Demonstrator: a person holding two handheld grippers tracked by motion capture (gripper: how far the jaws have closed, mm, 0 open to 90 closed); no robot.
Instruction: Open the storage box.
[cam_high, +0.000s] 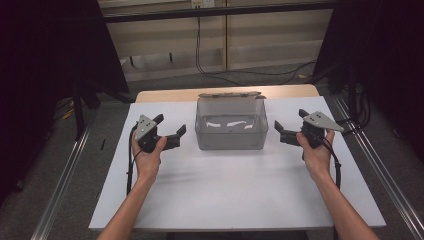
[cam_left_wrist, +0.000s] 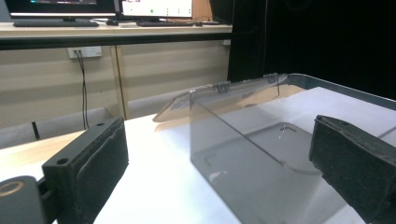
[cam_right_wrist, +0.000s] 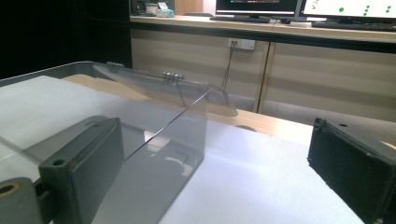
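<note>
A clear plastic box (cam_high: 230, 129) with its hinged lid (cam_high: 231, 94) folded back stands on the white table (cam_high: 225, 185), toward the far middle. It looks empty. My left gripper (cam_high: 171, 129) is held open just left of the box, jaws pointing at its left wall. My right gripper (cam_high: 288, 126) is held open just right of the box, jaws pointing at its right wall. In the left gripper view the box (cam_left_wrist: 261, 158) sits between and beyond the jaws. The box's corner (cam_right_wrist: 154, 154) rises between the jaws in the right gripper view. Neither gripper touches it.
The white sheet covers a wooden tabletop (cam_high: 165, 95) whose far edge shows behind the box. Metal rails (cam_high: 65, 175) run along both sides of the table. Cables (cam_high: 240, 70) lie on the floor beyond. A wall with desks and monitors (cam_left_wrist: 154, 9) stands behind.
</note>
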